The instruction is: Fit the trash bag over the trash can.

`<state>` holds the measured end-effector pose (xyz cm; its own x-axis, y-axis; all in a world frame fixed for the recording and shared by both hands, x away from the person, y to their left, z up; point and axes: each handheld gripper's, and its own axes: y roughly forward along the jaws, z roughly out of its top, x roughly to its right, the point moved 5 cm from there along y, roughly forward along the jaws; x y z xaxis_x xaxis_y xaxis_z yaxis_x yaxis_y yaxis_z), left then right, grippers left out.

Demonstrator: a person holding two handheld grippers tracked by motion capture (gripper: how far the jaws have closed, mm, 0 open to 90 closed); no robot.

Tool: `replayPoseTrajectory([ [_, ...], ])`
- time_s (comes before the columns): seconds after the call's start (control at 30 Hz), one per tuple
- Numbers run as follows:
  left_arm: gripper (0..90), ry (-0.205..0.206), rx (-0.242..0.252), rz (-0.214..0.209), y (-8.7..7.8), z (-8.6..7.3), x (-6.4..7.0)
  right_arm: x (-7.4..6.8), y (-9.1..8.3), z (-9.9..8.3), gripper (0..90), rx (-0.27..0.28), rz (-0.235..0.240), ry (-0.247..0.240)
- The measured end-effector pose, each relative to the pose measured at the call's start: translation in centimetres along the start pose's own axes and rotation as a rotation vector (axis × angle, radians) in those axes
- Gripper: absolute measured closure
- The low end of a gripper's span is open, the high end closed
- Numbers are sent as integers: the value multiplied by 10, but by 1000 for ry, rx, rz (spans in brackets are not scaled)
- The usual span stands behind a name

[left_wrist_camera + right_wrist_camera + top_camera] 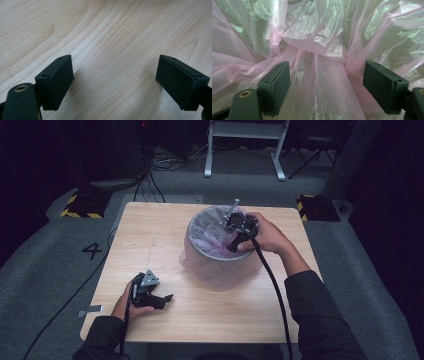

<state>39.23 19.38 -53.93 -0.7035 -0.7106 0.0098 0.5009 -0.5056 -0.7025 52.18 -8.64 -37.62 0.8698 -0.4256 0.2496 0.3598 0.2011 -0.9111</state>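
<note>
A round bin (220,255) lined with a thin pink plastic bag (212,232) stands at the middle of the wooden table (150,235). My right gripper (231,227) reaches down into the bin's mouth from its right rim. In the right gripper view the jaws stand wide apart, open, with crumpled pink bag (317,45) film between and beyond them. My left gripper (162,301) rests low over the table near the front left, open. Bare wood (112,50) lies between its jaws in the left gripper view.
Black cables trail from both grippers off the table's front edge. Yellow-and-black striped floor blocks (82,205) (317,207) sit beyond the far corners. A white frame (245,145) stands on the floor behind the table.
</note>
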Motion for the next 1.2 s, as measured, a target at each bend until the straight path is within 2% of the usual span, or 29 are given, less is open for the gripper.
replayPoseTrajectory([
  [0.07, 145, 0, 0, 0, 0, 0, 0, 1, -1, -1, 207, -5, -13, 2],
  [0.17, 145, 0, 0, 0, 0, 0, 0, 3, -2, 0, 200, 19, -39, -11],
  [0.3, 144, 0, 0, 0, 0, 0, 0, 1, -5, 1, 199, 43, -27, -11],
  [0.47, 144, 0, 0, 0, 0, 0, 0, 1, -8, 3, 215, 124, -45, 10],
  [0.57, 144, 0, 0, 0, 0, 0, 0, 0, -9, 3, 216, 169, -53, 7],
  [0.8, 145, 0, 0, 0, 0, 0, 0, 1, -14, 4, 212, 245, -90, 38],
  [0.93, 145, -1, 0, 0, 0, 0, 0, 1, -19, 3, 207, 311, -83, 88],
  [1.2, 144, -1, 0, 0, 0, 0, 0, 3, -24, -1, 214, 360, -70, 122],
])
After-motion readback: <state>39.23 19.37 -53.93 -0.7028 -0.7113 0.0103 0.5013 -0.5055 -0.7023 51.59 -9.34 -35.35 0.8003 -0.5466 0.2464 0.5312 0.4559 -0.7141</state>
